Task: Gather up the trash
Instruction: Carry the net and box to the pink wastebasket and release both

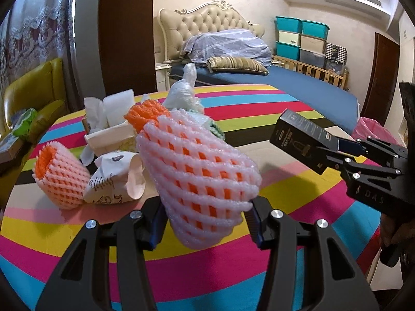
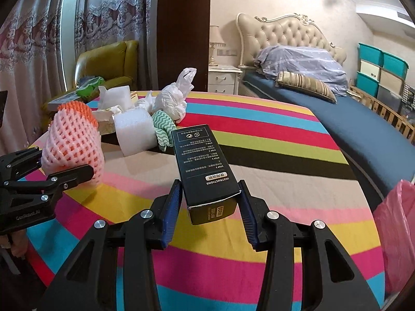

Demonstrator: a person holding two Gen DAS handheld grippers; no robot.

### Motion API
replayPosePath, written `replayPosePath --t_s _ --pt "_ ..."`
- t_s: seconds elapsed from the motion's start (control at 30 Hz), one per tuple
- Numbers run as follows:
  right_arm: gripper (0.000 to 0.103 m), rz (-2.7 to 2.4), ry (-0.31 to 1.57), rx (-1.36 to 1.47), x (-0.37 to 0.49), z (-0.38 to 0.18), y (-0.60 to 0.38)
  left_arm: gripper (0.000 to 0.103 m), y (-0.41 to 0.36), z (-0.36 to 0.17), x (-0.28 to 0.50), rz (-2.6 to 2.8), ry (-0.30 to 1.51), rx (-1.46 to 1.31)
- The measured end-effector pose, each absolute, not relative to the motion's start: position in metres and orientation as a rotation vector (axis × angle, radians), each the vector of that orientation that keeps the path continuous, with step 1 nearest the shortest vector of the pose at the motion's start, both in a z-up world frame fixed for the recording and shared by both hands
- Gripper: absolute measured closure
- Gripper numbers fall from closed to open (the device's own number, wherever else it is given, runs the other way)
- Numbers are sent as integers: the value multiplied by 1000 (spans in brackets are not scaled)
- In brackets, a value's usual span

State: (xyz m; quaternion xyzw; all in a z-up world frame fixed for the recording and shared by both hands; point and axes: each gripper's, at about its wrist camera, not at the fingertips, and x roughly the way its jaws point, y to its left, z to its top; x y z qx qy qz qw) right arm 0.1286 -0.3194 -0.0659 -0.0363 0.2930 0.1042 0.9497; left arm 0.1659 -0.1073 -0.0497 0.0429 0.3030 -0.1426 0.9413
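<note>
Holding a foam net sleeve (image 1: 199,178), your left claw (image 1: 205,223) has its blue ribbed pads clamped on the sleeve's lower end. It is soft pink mesh over an orange inner layer, bulging like a cone and tilting up and away from the fingers. Your right claw (image 2: 208,207) is clamped on a black box (image 2: 205,165), a long, smooth cardboard carton with white printed instructions, its far end reaching forward past the fingertips and clear of the table (image 2: 259,134).

Ahead and left of your left claw lies a second net sleeve (image 1: 61,178) of the same pink and orange foam, on its side on the striped cloth. That makes two sleeves in all. Just beside it rests one crumpled paper bag (image 1: 114,178) with printed drawings. Beyond your right claw's box sit one roll of white foam sheet (image 2: 136,132), one green and white wavy cloth (image 2: 163,129) and one knotted white plastic bag (image 2: 173,96), close together. A tissue box (image 1: 111,134) stands behind the paper bag. To the far right of your right claw, at the table's edge, hangs a pink plastic bag (image 2: 396,220), thin and glossy.
</note>
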Motion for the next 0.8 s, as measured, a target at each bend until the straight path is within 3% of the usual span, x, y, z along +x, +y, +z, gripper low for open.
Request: replayPosePath --t_s 0.8 --pt "60 -35 483 12 80 -52 -411 53 -213 -41 168 -497 559 242"
